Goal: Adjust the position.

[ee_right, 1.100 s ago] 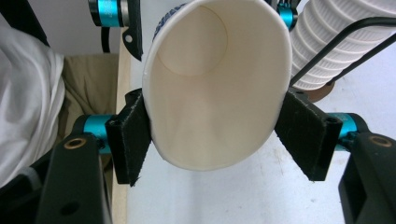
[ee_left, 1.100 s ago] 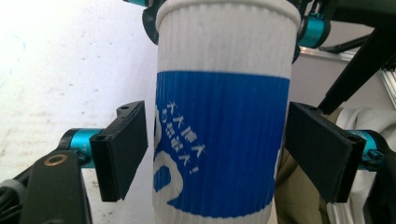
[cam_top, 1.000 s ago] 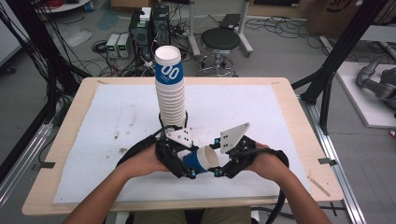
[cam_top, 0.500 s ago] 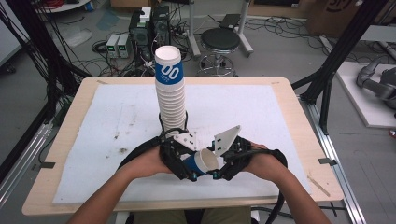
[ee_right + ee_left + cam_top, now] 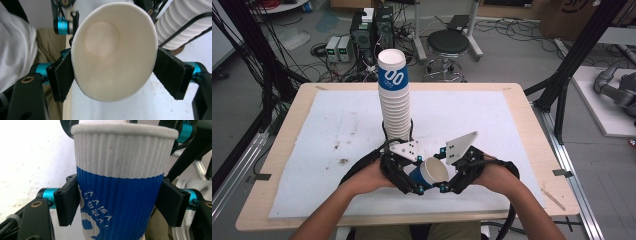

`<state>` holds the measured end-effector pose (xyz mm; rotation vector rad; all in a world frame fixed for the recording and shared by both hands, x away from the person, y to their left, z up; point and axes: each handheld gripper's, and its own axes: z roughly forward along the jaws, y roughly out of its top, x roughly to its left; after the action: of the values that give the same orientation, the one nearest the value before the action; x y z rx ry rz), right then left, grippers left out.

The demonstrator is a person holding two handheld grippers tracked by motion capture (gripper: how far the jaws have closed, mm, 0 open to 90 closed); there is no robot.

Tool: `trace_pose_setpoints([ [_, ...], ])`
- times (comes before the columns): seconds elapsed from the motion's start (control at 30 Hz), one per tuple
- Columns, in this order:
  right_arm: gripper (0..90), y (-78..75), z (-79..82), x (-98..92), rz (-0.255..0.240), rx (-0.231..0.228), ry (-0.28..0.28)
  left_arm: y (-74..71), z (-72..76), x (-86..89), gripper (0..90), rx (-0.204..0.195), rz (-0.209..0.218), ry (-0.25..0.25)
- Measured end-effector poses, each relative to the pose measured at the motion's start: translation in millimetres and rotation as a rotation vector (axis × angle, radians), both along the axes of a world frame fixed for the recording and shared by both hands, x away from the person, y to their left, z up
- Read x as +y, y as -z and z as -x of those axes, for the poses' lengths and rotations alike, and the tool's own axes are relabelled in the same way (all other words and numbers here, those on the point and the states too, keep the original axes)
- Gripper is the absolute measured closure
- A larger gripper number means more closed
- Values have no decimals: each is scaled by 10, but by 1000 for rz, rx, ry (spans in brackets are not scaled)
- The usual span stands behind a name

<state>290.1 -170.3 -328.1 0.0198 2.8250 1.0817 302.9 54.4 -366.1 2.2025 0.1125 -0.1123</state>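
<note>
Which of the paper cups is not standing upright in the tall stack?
The single cup held between both grippers near the table's front edge. It is tipped over, mouth toward the right gripper, while the others stand nested in the stack.

The paper cup (image 5: 120, 182) has a ribbed, matt wall, white above and printed blue below, with a smooth rolled rim; its inside (image 5: 112, 52) is plain, smooth, cream paper. The cup stack (image 5: 394, 100) shows the same ribbed white paper. Both grippers' jaws carry matt black pads that look rubbery, on glossy teal metal fittings. The table (image 5: 522, 115) is pale wood, under a matt white sheet (image 5: 327, 130) with dark stains.
</note>
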Motion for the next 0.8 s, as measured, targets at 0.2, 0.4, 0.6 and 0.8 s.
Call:
trace_pose_setpoints([
  [0.2,206,-56,3,-89,-129,18,10,93,16,57,259,-9,65,-30],
  [0.4,206,-89,3,-227,-246,17,65,181,36,130,260,-23,127,-68],
  [0.6,206,52,0,-462,-326,26,179,253,61,246,249,-21,218,-138],
  [0.8,206,263,8,-715,-377,28,312,334,87,352,249,-37,275,-182],
])
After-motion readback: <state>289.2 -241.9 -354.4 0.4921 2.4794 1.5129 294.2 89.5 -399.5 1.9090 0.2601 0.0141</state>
